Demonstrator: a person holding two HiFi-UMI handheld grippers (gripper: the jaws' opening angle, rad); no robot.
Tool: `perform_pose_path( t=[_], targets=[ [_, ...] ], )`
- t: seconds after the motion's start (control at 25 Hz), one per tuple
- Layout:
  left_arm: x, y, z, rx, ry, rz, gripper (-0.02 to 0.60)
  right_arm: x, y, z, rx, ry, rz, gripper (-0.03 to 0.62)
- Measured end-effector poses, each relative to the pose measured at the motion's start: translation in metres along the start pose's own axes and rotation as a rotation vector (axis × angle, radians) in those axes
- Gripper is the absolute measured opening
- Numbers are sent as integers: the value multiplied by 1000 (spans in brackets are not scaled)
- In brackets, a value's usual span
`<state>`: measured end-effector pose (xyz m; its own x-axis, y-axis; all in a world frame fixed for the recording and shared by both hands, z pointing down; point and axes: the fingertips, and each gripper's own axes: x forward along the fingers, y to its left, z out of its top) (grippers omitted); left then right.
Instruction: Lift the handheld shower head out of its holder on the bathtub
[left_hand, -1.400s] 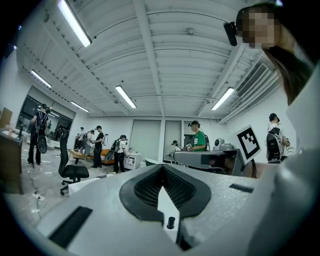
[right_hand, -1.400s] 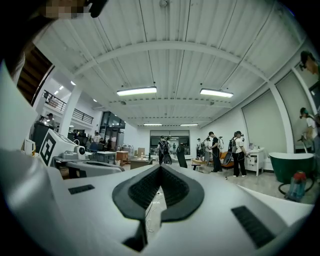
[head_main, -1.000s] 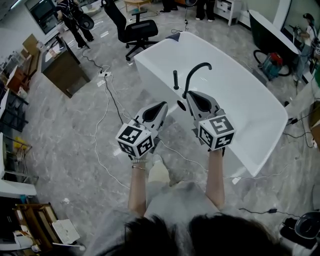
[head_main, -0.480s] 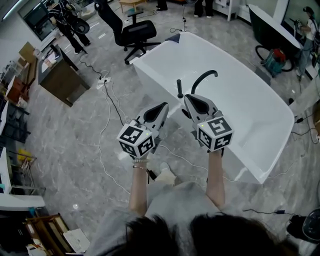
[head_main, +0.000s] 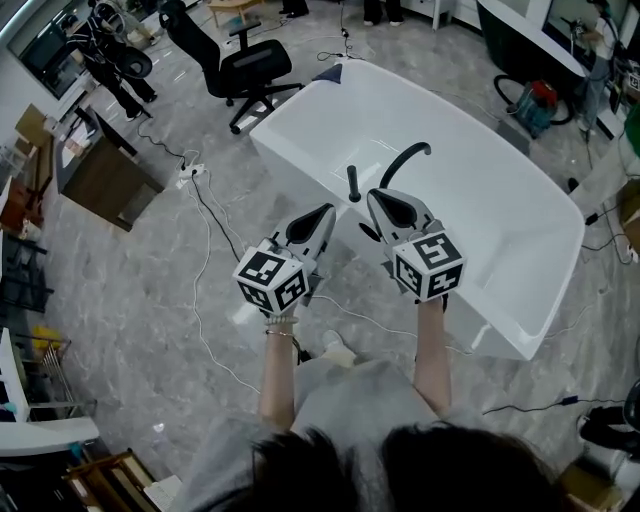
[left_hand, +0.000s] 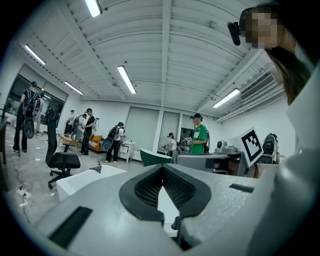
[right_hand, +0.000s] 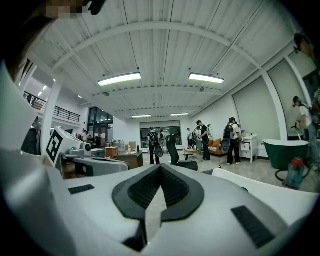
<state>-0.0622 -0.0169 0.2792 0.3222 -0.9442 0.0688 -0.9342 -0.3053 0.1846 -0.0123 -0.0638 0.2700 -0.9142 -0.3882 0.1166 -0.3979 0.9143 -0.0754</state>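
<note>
**A:** Head view first: where's the shower head (head_main: 352, 183)?

**B:** Upright in its holder on the bathtub (head_main: 295, 102) rim, mid-frame. It's just above the left gripper (head_main: 324, 213) and right gripper (head_main: 376, 198), between their tips (neither touches it).

**A:** Left gripper view?

**B:** The left gripper (left_hand: 162, 168) has its tips pressed together, gripping nothing; white tub lies beyond.

**A:** Right gripper view?

**B:** The right gripper (right_hand: 160, 167) is likewise closed and empty.

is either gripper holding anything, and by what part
Nothing is held. The left gripper and right gripper are both shut and empty; the shower head stands untouched on the bathtub.
</note>
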Motion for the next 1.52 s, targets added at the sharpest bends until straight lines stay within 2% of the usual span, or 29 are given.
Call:
perform_pose_path(
  t=[0.28, 0.52, 0.76, 1.04, 1.2, 1.52],
  targets=[
    [9, 35, 0, -10, 14, -36, 5, 36, -3, -5, 23, 22, -11, -1],
    [9, 57, -2, 8, 29, -81, 5, 61, -5, -10, 33, 11, -59, 0],
    [0, 87, -14, 13, 44, -86, 5, 81, -3, -28, 63, 4, -87, 0],
    [2, 84, -27, -5, 49, -109, 5, 82, -5, -36, 60, 17, -117, 0],
    [6, 86, -32, -15, 42, -97, 5, 84, -13, -39, 59, 12, -129, 0],
    [17, 130, -55, -77, 76, -64, 5, 125, -24, -59, 54, 45, -203, 0]
  ],
)
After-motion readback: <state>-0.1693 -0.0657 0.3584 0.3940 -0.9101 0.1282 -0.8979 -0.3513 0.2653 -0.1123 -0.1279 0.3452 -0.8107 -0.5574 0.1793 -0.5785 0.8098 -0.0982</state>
